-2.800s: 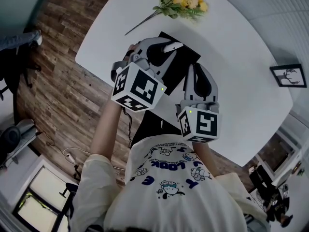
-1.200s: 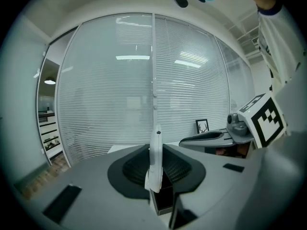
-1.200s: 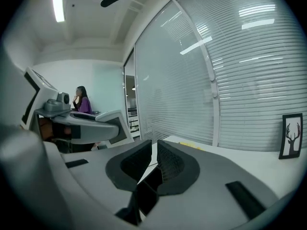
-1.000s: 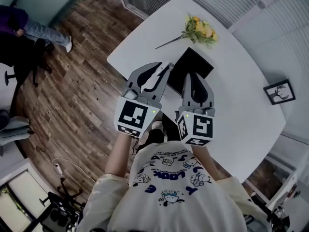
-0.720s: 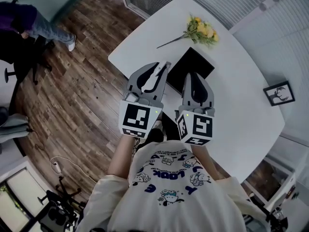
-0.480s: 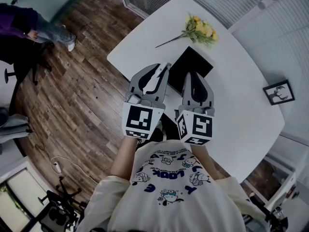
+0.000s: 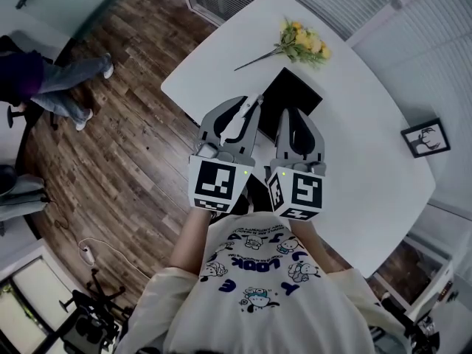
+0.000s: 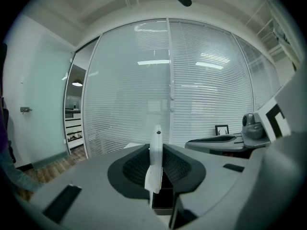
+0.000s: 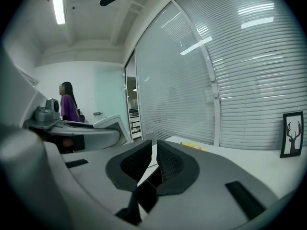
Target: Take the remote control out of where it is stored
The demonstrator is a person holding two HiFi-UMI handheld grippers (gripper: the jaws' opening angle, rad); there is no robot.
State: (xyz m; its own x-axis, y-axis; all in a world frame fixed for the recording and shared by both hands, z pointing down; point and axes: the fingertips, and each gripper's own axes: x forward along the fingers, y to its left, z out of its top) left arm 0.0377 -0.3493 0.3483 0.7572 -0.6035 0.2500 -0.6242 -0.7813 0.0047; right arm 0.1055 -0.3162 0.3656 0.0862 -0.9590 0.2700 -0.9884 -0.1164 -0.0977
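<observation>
A white round-cornered table (image 7: 354, 146) stands on a brown wood-plank floor (image 7: 140, 146). Slatted blinds (image 8: 201, 90) behind glass run along the room's far side, from 12 to 2 o'clock in the head view. On the table a bunch of yellow flowers (image 7: 301, 39) lies near the far edge at 12 o'clock. A flat black box (image 7: 296, 93) sits mid-table, and a small framed deer picture (image 7: 428, 137) stands at 3 o'clock. A person (image 7: 44, 83) is on the floor at 10 o'clock, well away from the table.

The remote control (image 7: 239, 120) is slim, white and elongated. In the left gripper view it stands edge-on with a small dark dot near its top end. It is off the table, pinched between the ribbed black pads of the left gripper (image 8: 156, 150). Its tip pokes past the jaws toward 12 o'clock, just beside the box's near-left corner. The right gripper (image 9: 154, 152) is beside it at 3 o'clock, its jaws drawn together to a thin slit with nothing between them.
</observation>
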